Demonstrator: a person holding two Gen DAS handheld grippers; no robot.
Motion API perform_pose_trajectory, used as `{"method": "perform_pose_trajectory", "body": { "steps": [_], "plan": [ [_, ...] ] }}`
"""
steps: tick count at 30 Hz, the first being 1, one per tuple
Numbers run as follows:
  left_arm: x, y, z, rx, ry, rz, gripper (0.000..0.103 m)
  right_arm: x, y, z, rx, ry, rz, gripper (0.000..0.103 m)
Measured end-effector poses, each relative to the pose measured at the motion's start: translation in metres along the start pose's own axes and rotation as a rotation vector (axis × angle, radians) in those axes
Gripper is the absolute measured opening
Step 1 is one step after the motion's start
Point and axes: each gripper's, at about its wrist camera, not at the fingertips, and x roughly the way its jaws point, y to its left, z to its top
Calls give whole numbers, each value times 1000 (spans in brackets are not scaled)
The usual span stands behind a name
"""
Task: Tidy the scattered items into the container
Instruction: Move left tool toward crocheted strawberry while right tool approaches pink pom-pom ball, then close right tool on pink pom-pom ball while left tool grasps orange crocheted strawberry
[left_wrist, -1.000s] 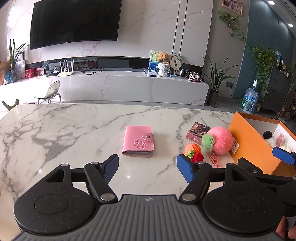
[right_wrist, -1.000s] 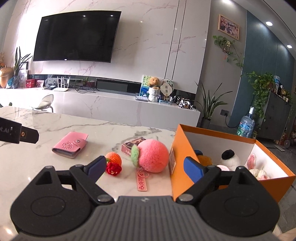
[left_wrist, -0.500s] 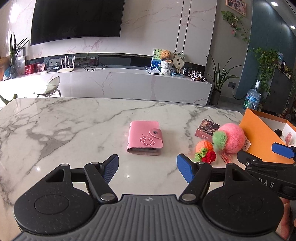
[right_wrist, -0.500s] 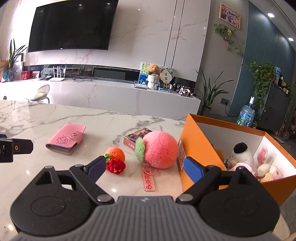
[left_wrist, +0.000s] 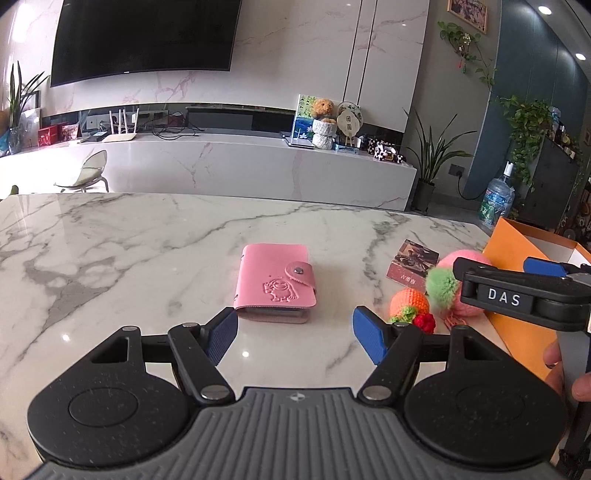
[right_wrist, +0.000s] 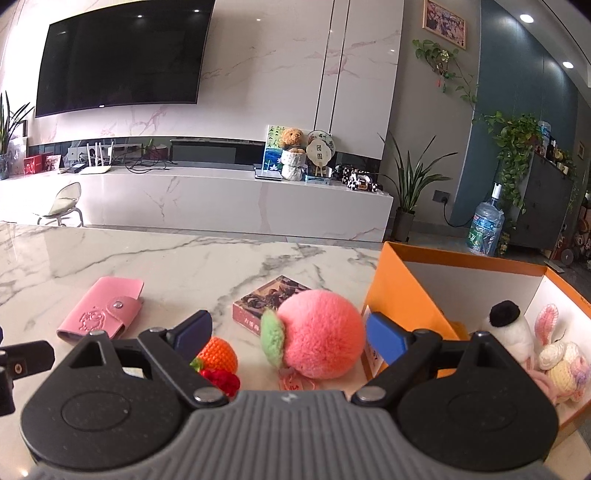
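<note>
A pink card wallet (left_wrist: 275, 282) lies on the marble table just ahead of my open, empty left gripper (left_wrist: 295, 334); it also shows in the right wrist view (right_wrist: 99, 314). A fluffy pink peach plush (right_wrist: 319, 343) sits between the fingers of my open right gripper (right_wrist: 290, 338), untouched. A small orange crochet fruit with a red piece (right_wrist: 218, 360) lies by its left finger. A small picture box (right_wrist: 271, 304) lies behind the peach. The orange container (right_wrist: 397, 295) stands at the right, holding several soft toys (right_wrist: 554, 358).
The marble table (left_wrist: 147, 251) stretches wide to the left and back. My right gripper body (left_wrist: 517, 295) shows at the right of the left wrist view, over the peach. A TV wall and a low cabinet stand beyond the table.
My right gripper has moved forward and down, so the peach now sits between its fingers. My left gripper has closed in on the pink wallet.
</note>
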Motion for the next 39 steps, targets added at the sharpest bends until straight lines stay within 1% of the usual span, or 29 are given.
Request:
{"method": "perform_pose_trajectory", "body": {
  "steps": [3,5,7,9,11,13,15,16,17,18,19,24,27,29,30,31,32,33,37,39],
  "plan": [
    [8,-8,3,33,2,-34,82,11,-3,5,-14,19,4,87],
    [14,-14,4,58,7,-49,82,17,-4,6,-44,40,9,73],
    [21,-20,4,79,18,-70,81,23,-2,6,-91,58,9,66],
    [28,-26,5,97,29,-101,80,31,0,5,-141,72,4,63],
    [34,-34,6,124,35,-131,80,38,-1,3,-170,87,-8,52],
    [41,-43,7,164,36,-155,80,45,-5,3,-168,106,-18,50],
    [48,-52,7,200,37,-167,80,51,-9,2,-161,126,-22,35],
    [51,-56,7,213,38,-173,80,54,-11,1,-157,135,-22,18],
    [54,-59,7,220,40,-182,80,56,-13,0,-152,143,-20,11],
    [58,-62,7,225,43,-192,75,57,-15,-1,-146,148,-18,9],
    [61,-65,7,230,47,-197,73,58,-17,-2,-143,148,-17,5],
    [76,-75,5,243,75,-228,73,50,-23,0,-131,129,1,3],
    [84,-81,6,256,83,-225,73,43,-25,1,-134,119,13,2],
    [91,-85,5,266,102,-211,73,40,-26,1,-127,120,26,2],
    [94,-86,5,265,112,-208,71,40,-26,0,-127,122,31,2],
    [96,-86,6,256,122,-213,68,40,-25,-1,-126,124,34,1],
    [97,-86,6,246,131,-218,61,41,-25,-1,-125,125,35,1],
    [99,-85,6,237,140,-223,51,41,-25,-1,-123,125,37,1],
    [99,-83,8,204,158,-228,47,40,-25,-2,-111,124,39,1],
    [94,-80,8,194,153,-212,45,39,-24,-2,-109,122,46,1]
  ]
}}
